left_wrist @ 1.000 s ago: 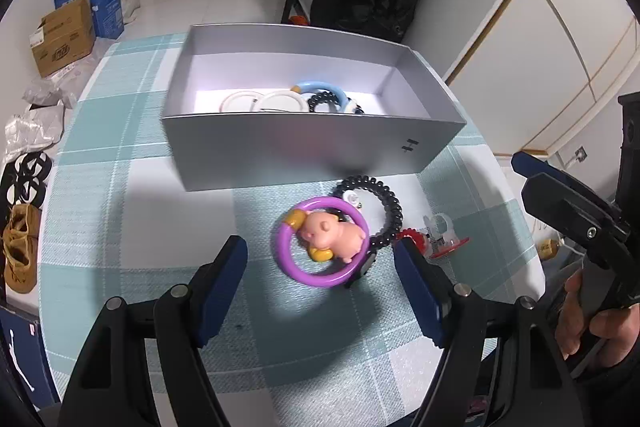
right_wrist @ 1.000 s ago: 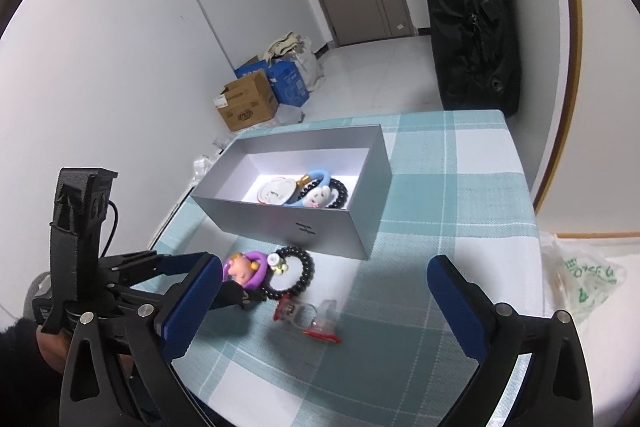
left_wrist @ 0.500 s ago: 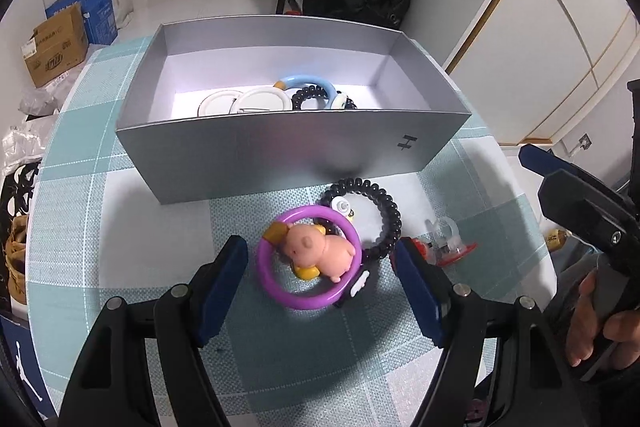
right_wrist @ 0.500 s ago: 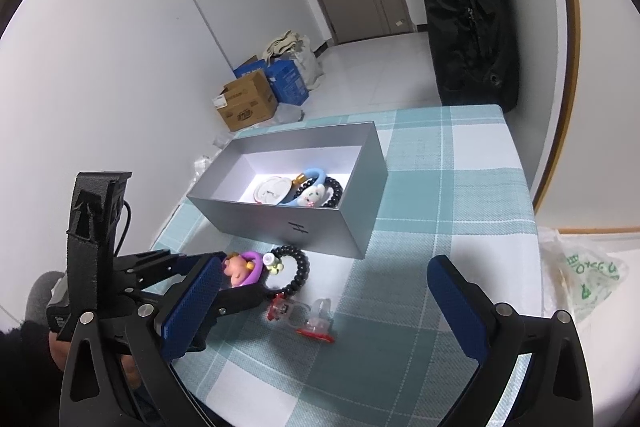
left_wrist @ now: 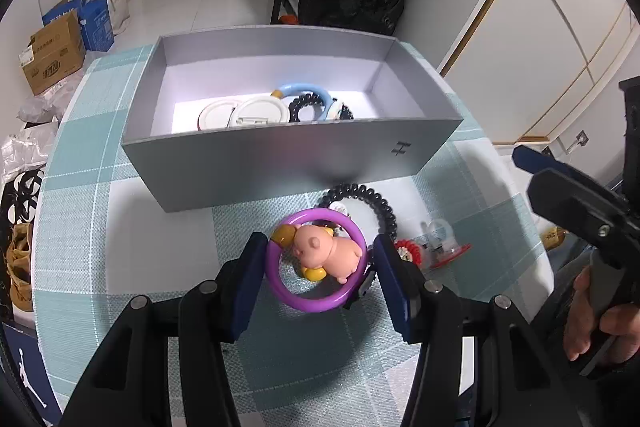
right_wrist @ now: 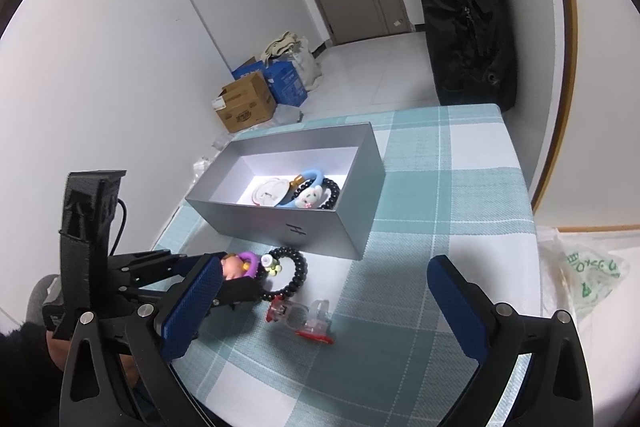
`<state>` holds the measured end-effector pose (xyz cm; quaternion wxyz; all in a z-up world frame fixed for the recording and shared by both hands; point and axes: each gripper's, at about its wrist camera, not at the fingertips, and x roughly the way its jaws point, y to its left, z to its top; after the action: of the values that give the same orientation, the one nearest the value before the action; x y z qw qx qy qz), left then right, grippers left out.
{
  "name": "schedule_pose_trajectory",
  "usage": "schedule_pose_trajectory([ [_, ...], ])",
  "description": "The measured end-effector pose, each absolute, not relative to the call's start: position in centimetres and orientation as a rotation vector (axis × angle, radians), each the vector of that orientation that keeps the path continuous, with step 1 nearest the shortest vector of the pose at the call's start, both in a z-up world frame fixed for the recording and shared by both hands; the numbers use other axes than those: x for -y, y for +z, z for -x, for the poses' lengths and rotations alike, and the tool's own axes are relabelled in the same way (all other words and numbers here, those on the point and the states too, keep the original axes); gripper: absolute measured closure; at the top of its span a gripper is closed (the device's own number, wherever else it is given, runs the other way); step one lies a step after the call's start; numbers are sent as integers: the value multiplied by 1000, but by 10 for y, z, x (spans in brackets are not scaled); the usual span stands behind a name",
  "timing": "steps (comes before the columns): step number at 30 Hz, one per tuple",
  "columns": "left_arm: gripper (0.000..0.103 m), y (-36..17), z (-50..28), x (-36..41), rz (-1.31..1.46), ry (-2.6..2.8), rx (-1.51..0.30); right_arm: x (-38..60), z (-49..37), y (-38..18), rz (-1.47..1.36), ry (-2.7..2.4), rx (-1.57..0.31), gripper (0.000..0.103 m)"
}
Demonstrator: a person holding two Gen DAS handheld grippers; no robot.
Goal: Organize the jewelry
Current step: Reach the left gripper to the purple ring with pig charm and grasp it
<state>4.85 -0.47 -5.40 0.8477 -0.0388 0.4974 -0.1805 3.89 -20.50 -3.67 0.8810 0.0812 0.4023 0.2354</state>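
The purple ring bracelet (left_wrist: 316, 263) with its pink pig charm (left_wrist: 328, 251) is lying on the checked tablecloth (left_wrist: 120, 247), just in front of the grey box (left_wrist: 280, 163), and it is being bracketed by the left gripper (left_wrist: 320, 259). The jaws have just been closing, with the ring between them; the left pad is seen right at the ring's rim, while a dark piece is sitting between the ring and the right pad, so whether the pads are already pressing cannot be told. In the right wrist view the pig charm and ring are partly being hidden behind the left gripper's blue pad.

A black beaded bracelet (left_wrist: 368, 199) is lying partly under the ring's far side, toward the box. Just to its right a clear and red hair clip (left_wrist: 436, 243) is resting on the cloth.

Inside the box a blue ring bracelet (left_wrist: 308, 95), another black beaded bracelet (left_wrist: 304, 105) and two white round pieces (left_wrist: 240, 113) are being kept together near the front wall.

The right gripper (right_wrist: 324, 303) is being held wide apart above the cloth with nothing between its pads, the hair clip lying below and ahead of it. The hand (left_wrist: 592, 311) holding it is showing at the edge of the left wrist view
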Motion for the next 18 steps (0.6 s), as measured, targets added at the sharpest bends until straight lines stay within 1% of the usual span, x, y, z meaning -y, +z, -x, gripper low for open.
schedule_pose_trajectory([
  [9,54,-43,-43,-1,151,-414,-1016,203,-38,-40,-155,482,-856,0],
  [15,54,-52,-46,-2,139,-387,-1056,196,-36,-45,-131,493,-882,0],
  [18,54,-53,-49,-5,176,-396,-1074,193,-33,-49,-109,506,-916,0],
])
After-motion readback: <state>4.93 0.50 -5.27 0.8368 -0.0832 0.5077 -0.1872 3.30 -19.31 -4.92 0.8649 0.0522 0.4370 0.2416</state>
